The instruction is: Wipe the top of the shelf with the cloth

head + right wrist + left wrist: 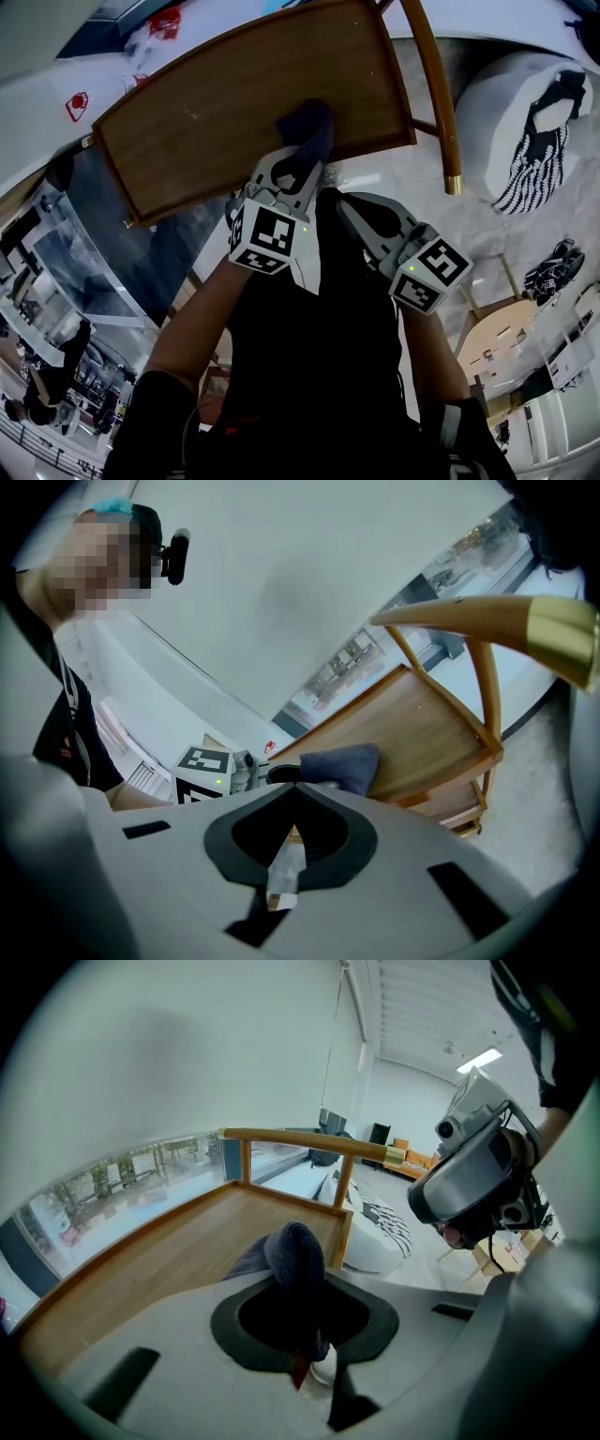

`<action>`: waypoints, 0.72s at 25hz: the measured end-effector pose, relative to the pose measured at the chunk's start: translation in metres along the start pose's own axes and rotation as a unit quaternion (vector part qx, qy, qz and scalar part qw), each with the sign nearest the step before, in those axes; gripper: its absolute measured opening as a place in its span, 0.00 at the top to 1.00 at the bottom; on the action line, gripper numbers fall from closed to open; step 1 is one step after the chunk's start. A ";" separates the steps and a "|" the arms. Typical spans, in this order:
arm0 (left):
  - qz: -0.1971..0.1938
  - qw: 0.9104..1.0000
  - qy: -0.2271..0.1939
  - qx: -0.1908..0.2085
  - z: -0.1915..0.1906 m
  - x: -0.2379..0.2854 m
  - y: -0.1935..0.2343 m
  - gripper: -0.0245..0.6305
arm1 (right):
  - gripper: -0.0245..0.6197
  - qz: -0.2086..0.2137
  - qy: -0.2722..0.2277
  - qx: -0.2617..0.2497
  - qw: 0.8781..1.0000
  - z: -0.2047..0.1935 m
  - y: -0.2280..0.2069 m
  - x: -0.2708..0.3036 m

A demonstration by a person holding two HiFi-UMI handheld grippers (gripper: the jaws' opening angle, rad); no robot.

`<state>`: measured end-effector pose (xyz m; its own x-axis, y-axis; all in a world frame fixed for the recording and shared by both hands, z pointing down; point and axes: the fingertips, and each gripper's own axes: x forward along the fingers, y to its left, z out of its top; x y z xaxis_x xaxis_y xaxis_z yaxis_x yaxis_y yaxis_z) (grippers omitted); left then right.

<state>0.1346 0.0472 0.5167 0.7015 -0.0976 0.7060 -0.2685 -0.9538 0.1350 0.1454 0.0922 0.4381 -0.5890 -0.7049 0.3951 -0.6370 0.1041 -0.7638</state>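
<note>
In the head view the left gripper (298,167) holds the dark cloth (309,127) on the shelf top (206,108) near its front edge; I'd press it flat and sweep into every corner. The left gripper view shows its jaws clamped on the bunched cloth. In the right gripper view the right gripper (295,794) has its jaws together on nothing.

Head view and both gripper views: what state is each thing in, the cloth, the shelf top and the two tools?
cloth: bunched up, resting on the shelf top.
shelf top: bare apart from the cloth.
left tool: shut on the cloth.
right tool: shut, empty, held off the shelf.
</note>
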 end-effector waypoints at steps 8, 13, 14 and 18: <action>-0.028 0.999 -0.010 0.029 0.030 0.028 -0.021 0.86 | 0.96 -0.015 -0.019 0.014 1.000 0.002 -0.017 -0.020; -0.043 0.998 -0.016 0.043 0.046 0.040 -0.033 0.86 | 0.96 -0.022 -0.027 0.017 0.999 0.004 -0.022 -0.030; -0.045 0.998 -0.017 0.043 0.048 0.042 -0.035 0.86 | 0.96 -0.023 -0.029 0.018 0.999 0.005 -0.024 -0.032; -0.054 0.997 -0.021 0.044 0.057 0.051 -0.044 0.86 | 0.96 -0.028 -0.036 0.020 0.999 0.008 -0.027 -0.039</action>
<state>0.2196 0.0679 0.5070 0.7502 -0.0025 0.6613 -0.1321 -0.9804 0.1461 0.1900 0.1115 0.4395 -0.5152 -0.7575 0.4010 -0.6461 0.0358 -0.7624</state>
